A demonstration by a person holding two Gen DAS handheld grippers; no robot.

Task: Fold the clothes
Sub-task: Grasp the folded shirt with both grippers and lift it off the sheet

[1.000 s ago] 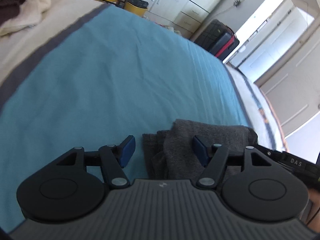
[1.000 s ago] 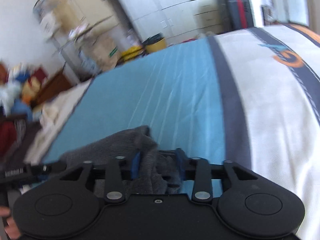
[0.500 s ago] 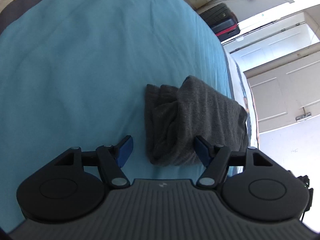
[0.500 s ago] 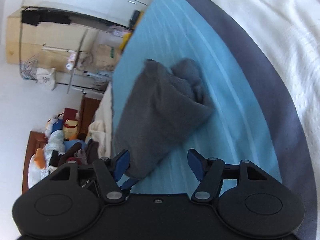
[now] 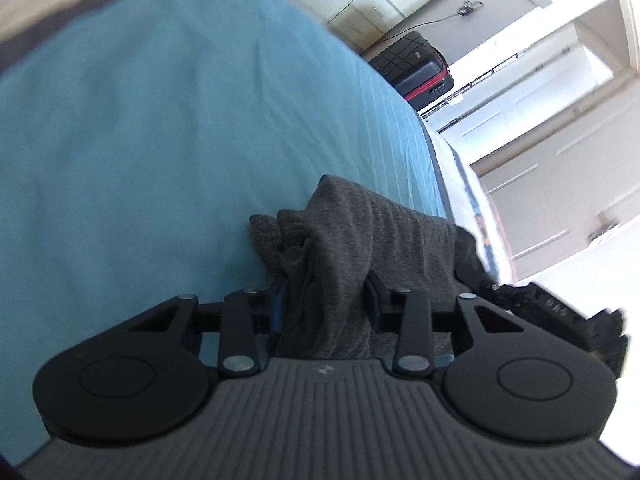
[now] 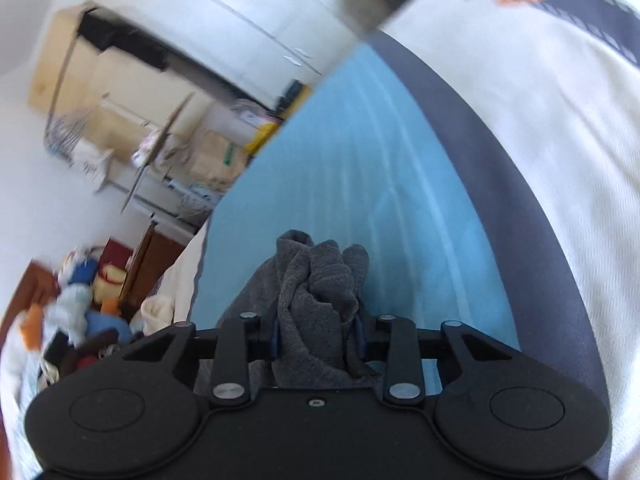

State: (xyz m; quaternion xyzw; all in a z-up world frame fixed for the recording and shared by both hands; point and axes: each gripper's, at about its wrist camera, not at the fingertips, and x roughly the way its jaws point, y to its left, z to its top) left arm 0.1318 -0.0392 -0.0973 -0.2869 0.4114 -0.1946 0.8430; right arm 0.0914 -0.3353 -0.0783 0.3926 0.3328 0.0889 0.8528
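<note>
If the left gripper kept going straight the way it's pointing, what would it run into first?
The left gripper has just been closing and is pinched on the bunched grey garment, so the cloth is already there. Beyond its folds lies the blue sheet, probably next; depth is hard to judge.

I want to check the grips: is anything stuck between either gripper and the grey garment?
Nothing visible. The left gripper and the right gripper have just closed their jaws straight onto the bunched grey garment, cloth filling each gap. It lies on the blue sheet, with nothing else near.
</note>
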